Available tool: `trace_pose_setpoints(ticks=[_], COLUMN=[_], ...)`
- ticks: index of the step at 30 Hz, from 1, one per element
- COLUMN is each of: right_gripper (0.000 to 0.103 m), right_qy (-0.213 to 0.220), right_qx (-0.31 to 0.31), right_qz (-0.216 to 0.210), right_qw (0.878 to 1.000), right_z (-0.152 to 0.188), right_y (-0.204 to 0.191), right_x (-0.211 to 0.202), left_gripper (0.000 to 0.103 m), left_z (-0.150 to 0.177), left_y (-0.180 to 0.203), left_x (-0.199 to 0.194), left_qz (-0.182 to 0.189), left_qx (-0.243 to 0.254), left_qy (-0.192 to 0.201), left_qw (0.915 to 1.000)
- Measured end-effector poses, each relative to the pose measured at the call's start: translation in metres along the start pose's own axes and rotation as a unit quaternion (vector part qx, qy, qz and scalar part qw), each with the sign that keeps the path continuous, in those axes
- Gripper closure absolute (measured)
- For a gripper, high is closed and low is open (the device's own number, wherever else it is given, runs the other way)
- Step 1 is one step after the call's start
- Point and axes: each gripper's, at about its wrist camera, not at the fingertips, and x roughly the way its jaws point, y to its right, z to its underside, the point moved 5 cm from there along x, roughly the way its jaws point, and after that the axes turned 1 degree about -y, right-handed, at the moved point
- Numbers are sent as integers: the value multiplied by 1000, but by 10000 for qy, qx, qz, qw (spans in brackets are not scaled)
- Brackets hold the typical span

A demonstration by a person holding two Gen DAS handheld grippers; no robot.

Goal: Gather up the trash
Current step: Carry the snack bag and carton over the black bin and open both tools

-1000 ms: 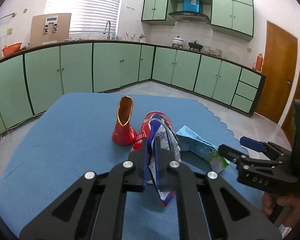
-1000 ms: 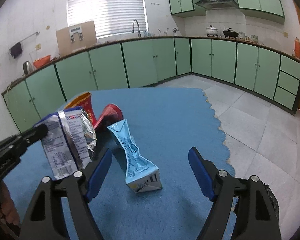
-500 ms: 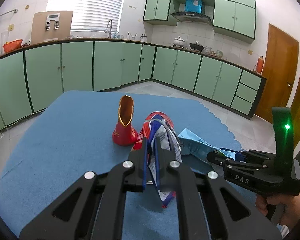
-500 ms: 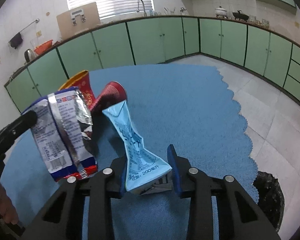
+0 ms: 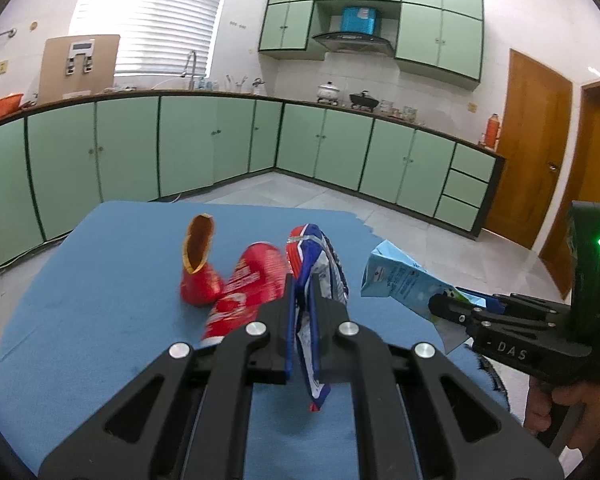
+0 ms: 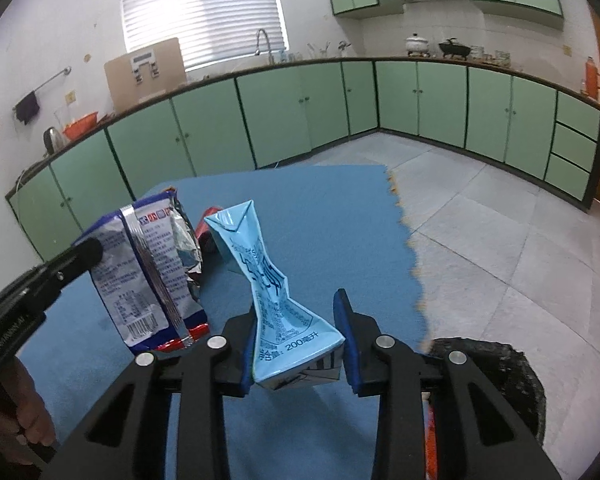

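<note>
My left gripper [image 5: 302, 296] is shut on a blue and silver snack bag [image 5: 320, 264], held above the blue mat [image 5: 100, 272]; the bag also shows in the right wrist view [image 6: 148, 276]. My right gripper [image 6: 296, 332] is shut on a crushed light blue milk carton [image 6: 276, 304], lifted off the mat; the carton shows at the right of the left wrist view [image 5: 404, 280]. A red crushed cup [image 5: 198, 272] and a red wrapper [image 5: 248, 284] lie on the mat ahead of the left gripper.
A black trash bag [image 6: 492, 376] sits open on the floor at the mat's right edge, just right of my right gripper. Green kitchen cabinets [image 5: 340, 148] line the far walls. Tiled floor [image 6: 500, 240] lies to the right.
My right gripper closed on the milk carton and lifted it off the mat. My left gripper rose with the snack bag, uncovering the red wrapper beneath it.
</note>
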Motion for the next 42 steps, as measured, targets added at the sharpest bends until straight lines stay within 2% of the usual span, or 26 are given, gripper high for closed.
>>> trace_pose_setpoints(ticks=[9, 14, 26, 32, 39, 42], right_gripper=[69, 69, 69, 69, 69, 69], right_qy=[241, 330, 399, 305, 113, 15], right_qx=[279, 500, 1136, 1377, 1659, 1675], right_qz=[320, 637, 1561, 1817, 1895, 1890], right_qw=[9988, 9962, 9804, 9732, 9677, 9676], right_z=[-1, 5, 36, 59, 83, 89], right_y=[37, 69, 160, 189, 212, 218], right_x=[-41, -64, -113, -118, -111, -106], left_gripper=[98, 98, 98, 98, 98, 93], left_z=[-5, -4, 9, 28, 53, 64], left_y=[50, 84, 175, 207, 233, 239], left_x=[2, 10, 36, 53, 85, 97], left_qz=[504, 856, 1686, 1885, 1942, 1933], left_qx=[244, 367, 602, 699, 885, 937], left_qy=[88, 74, -48, -239, -615, -839], left_qw=[9984, 9956, 9838, 9793, 9750, 9731])
